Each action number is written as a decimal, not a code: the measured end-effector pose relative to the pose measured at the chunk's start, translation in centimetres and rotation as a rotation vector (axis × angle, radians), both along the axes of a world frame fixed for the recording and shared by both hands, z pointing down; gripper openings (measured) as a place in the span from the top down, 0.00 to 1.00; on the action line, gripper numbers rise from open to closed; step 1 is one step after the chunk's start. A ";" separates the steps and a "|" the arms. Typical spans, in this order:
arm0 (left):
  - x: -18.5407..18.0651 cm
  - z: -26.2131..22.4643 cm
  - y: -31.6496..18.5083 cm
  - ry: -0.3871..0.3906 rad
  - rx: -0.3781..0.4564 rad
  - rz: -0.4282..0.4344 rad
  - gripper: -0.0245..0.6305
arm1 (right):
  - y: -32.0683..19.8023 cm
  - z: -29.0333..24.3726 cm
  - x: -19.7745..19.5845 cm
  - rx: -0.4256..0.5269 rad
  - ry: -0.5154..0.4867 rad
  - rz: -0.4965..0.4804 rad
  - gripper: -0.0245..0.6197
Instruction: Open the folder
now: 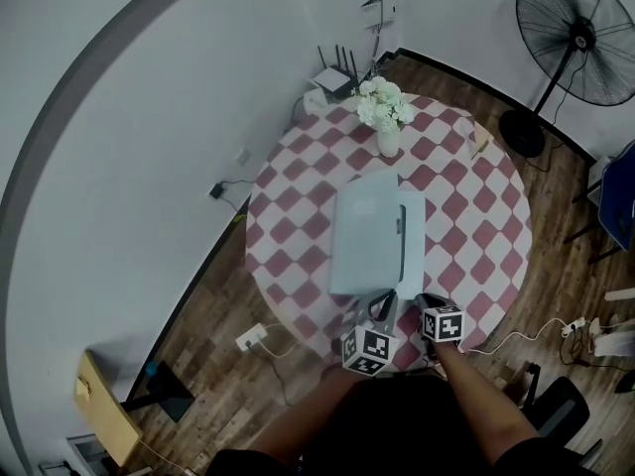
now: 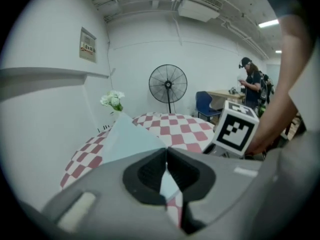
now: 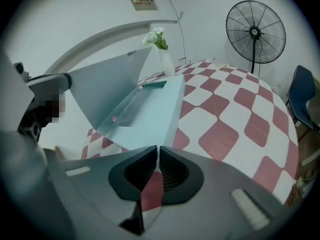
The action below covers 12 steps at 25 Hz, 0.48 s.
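Observation:
A pale blue folder (image 1: 367, 236) lies in the middle of the round checked table (image 1: 476, 226). My left gripper (image 1: 382, 302) is at the folder's near edge, shut on the front cover. In the left gripper view the cover (image 2: 130, 139) runs up and away from the left gripper (image 2: 166, 156), with its corner pinched between the jaws. The right gripper view shows the cover (image 3: 105, 84) lifted at a slant over the folder's inside (image 3: 150, 114). My right gripper (image 1: 429, 302) sits just right of the left one near the table's front edge. The right gripper (image 3: 158, 154) is shut with only tablecloth showing beneath it.
A vase of white flowers (image 1: 385, 112) stands beyond the folder, and a router (image 1: 335, 79) sits at the table's far edge. A standing fan (image 1: 580, 38) is at the far right. A power strip (image 1: 251, 338) and a cardboard box (image 1: 99, 410) lie on the wooden floor.

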<state>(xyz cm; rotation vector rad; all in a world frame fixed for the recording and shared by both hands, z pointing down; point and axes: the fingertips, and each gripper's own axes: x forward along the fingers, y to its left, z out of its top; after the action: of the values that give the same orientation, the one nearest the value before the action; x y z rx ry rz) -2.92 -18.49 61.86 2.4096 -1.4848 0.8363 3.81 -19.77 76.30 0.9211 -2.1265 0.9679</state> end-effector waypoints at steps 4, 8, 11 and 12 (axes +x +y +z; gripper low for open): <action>-3.4 -2.0 1.0 0.080 0.027 -0.081 0.95 | 0.1 -0.2 -0.3 0.029 0.047 -0.002 0.94; -7.2 -3.2 1.9 0.111 0.047 -0.125 0.95 | 0.1 -0.6 -0.9 0.056 0.064 -0.023 0.94; -10.2 -4.1 2.5 0.126 0.071 -0.169 0.95 | 0.3 -0.7 -1.2 0.062 0.105 -0.043 0.94; -11.1 -4.4 2.6 0.134 0.080 -0.187 0.95 | 0.3 -0.6 -1.2 0.062 0.125 -0.043 0.95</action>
<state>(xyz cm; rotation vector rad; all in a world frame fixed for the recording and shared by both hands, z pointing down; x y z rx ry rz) -14.07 -15.89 57.45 2.2854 -1.6868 0.5751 2.58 -19.46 75.70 0.9365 -2.0723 0.8063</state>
